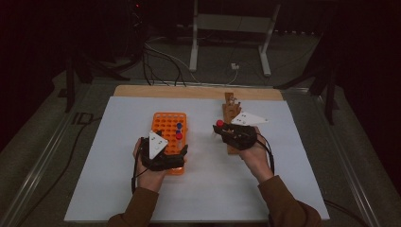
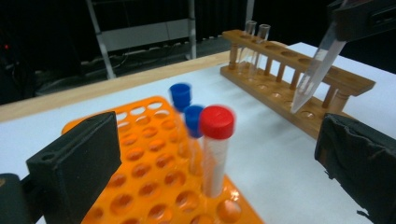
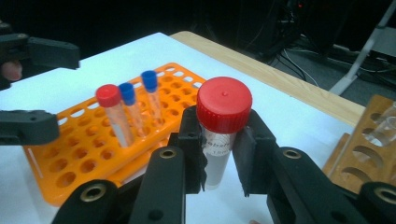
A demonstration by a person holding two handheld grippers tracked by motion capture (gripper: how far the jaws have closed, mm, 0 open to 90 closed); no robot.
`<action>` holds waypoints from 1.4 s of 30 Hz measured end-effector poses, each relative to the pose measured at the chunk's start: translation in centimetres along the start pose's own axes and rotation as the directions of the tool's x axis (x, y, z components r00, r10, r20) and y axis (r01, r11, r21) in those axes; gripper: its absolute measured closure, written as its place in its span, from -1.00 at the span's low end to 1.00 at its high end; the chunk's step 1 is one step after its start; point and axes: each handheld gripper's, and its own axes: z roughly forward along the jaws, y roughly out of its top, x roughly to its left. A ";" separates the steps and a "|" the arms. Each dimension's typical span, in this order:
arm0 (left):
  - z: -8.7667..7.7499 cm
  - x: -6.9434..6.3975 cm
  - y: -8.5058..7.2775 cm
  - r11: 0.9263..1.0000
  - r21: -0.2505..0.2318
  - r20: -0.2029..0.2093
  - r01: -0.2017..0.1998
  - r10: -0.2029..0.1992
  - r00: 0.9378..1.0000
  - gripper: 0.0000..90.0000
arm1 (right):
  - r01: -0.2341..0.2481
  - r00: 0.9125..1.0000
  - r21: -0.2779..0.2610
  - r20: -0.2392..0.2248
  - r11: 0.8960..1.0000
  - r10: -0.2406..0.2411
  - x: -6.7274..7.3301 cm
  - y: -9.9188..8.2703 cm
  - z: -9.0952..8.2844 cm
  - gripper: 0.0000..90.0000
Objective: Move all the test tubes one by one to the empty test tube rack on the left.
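My right gripper (image 3: pixel 223 140) is shut on a clear tube with a red cap (image 3: pixel 224 105), which it holds upright above the white mat. From the left gripper view that tube (image 2: pixel 317 70) hangs with its pointed tip over the wooden rack (image 2: pixel 289 88). An orange rack (image 1: pixel 166 124) lies left of centre and holds a red-capped tube (image 2: pixel 216 149) and two blue-capped tubes (image 2: pixel 181 95). My left gripper (image 1: pixel 165 158) is at the orange rack's near end, its jaws open wide with the rack's tubes standing between and beyond them.
The wooden rack (image 1: pixel 231 111) stands at the back right of the mat with two empty clear tubes (image 2: pixel 256 35) in its far holes. A white mat (image 1: pixel 118 189) covers the table. Beyond it are cables and a metal stand (image 1: pixel 227 28) on the floor.
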 end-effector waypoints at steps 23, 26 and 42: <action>2.7 -4.5 1.7 0.996 0.020 0.076 -0.086 0.085 0.994 -0.96 | -0.016 0.993 0.013 -0.113 1.000 0.017 3.3 0.1 0.4 0.65; 2.9 -4.8 1.7 0.996 0.021 0.073 -0.086 0.084 0.994 -0.89 | -0.020 0.992 0.011 -0.122 1.000 0.021 3.5 0.2 0.4 0.65; 3.3 -5.2 1.5 0.996 0.027 0.154 -0.086 0.081 0.985 0.32 | -0.021 0.988 0.009 -0.150 1.000 0.022 3.9 0.3 0.1 0.65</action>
